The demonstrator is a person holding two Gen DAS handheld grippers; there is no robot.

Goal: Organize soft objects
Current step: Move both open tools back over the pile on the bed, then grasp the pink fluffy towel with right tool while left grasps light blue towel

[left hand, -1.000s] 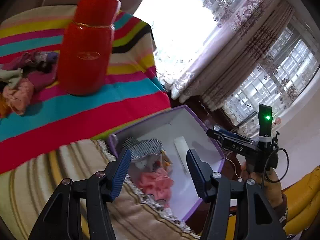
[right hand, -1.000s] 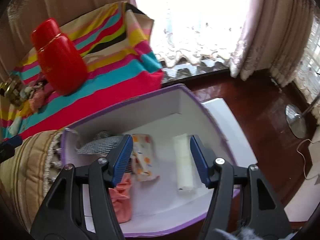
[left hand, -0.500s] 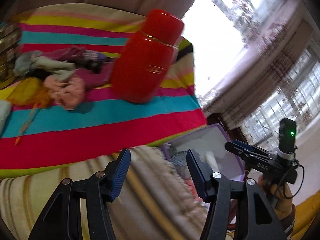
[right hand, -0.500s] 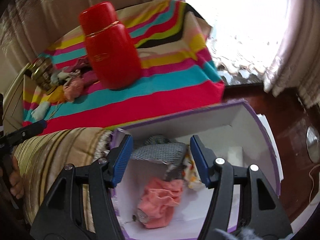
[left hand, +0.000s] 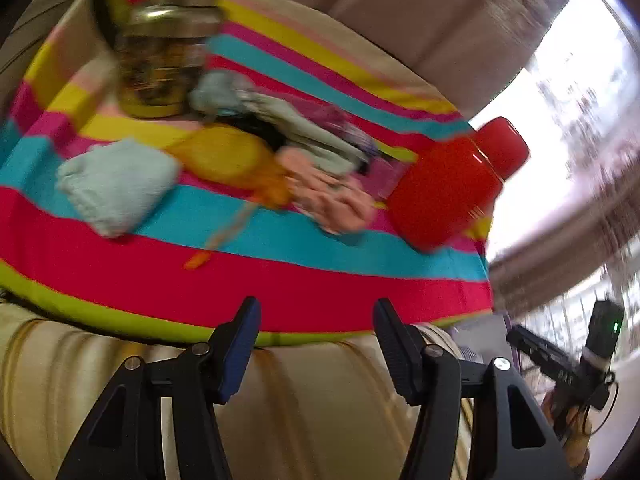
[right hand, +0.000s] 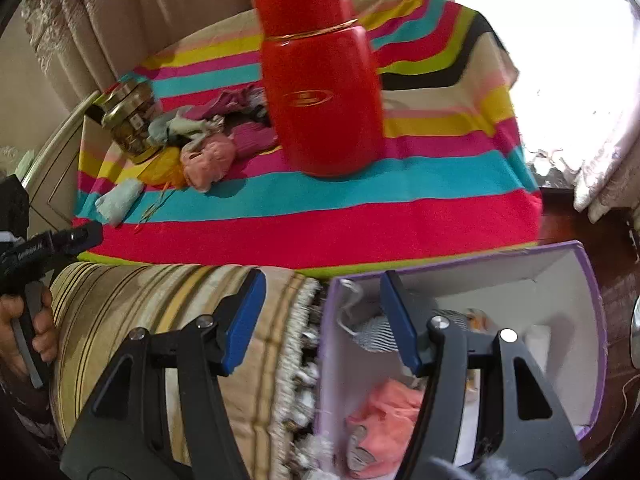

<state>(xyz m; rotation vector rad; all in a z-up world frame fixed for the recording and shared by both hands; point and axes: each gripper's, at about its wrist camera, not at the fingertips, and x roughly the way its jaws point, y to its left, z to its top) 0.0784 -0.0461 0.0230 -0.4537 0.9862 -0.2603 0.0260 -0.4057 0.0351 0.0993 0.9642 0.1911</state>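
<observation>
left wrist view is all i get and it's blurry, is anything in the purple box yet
Observer: Yes. In the right wrist view the purple-rimmed white box holds a crumpled coral-pink cloth.
Operator: anything else in there
Observer: A grey checked fabric piece lies nearer the box's back wall.
Operator: what's the jar thing top left of my view
Observer: A gold-lidded glass jar, standing upright on the striped multicolour blanket beside the pile of soft items.
Operator: is the right gripper carrying something
Observer: No. The right gripper is open and empty, with its jaws straddling the box's near edge.
</observation>
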